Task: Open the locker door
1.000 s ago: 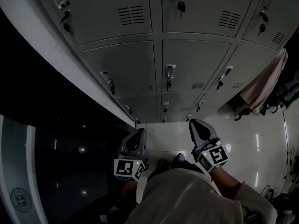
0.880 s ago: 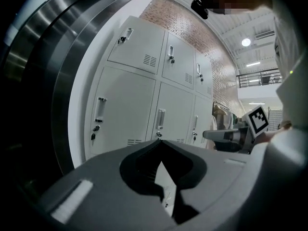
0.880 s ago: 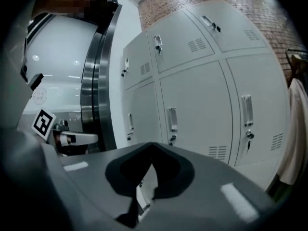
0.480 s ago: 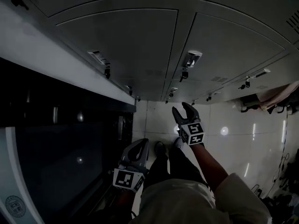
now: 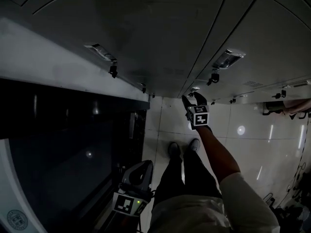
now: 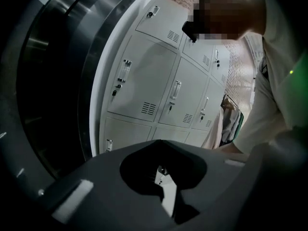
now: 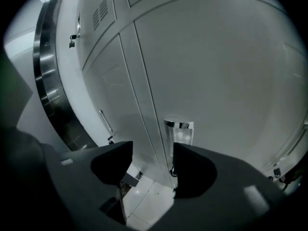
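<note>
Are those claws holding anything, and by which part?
Nothing is held. The right gripper has just been opening, empty, before a locker handle; the left gripper is shut, empty.

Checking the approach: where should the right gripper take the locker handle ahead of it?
Probably grip the handle across its narrow width, coming straight at the door: it's a tall, slim pull. The right gripper has just been opening, nothing between its jaws.
</note>
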A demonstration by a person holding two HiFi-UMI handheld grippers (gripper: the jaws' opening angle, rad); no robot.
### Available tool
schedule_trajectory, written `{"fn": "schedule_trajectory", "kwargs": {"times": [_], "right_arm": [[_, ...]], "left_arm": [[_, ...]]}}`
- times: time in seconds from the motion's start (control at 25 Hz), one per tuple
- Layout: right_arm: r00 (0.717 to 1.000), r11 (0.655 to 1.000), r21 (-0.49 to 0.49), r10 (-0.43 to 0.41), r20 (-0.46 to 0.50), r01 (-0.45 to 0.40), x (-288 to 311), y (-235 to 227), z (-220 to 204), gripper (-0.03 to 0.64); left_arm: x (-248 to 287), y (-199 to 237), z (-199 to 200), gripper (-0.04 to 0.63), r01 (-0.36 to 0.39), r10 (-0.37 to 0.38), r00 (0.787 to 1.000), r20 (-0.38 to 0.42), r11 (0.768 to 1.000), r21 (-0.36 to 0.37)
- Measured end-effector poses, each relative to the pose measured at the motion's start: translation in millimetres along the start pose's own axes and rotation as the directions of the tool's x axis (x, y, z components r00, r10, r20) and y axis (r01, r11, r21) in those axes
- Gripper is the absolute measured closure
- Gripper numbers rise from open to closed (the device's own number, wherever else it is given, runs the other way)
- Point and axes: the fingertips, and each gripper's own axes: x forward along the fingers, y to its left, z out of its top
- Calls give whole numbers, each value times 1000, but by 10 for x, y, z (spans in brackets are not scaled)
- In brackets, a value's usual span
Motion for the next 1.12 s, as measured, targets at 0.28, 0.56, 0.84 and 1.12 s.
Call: {"fn": "schedule_trajectory", "kwargs": {"times": [0.28, 0.56, 0.84, 1.12], "right_arm": [[993, 993, -19, -116, 7, 116, 209, -193, 11, 371], [986, 986, 41, -161, 35, 160, 269, -162, 120, 402], [986, 985, 36, -166, -30, 167, 144, -101, 7, 428], [961, 957, 104, -266, -75, 272, -239, -70, -352, 483]], "left_arm": [[26, 69, -270, 522, 12, -13, 1000, -21, 1000, -27], [-39, 174, -296, 522, -4, 4, 1000, -10, 1000, -23], [12, 121, -310, 522, -6, 6, 1000, -22, 1000, -18], [32, 15, -94, 522, 0, 0, 1000, 3, 1000, 1]]}}
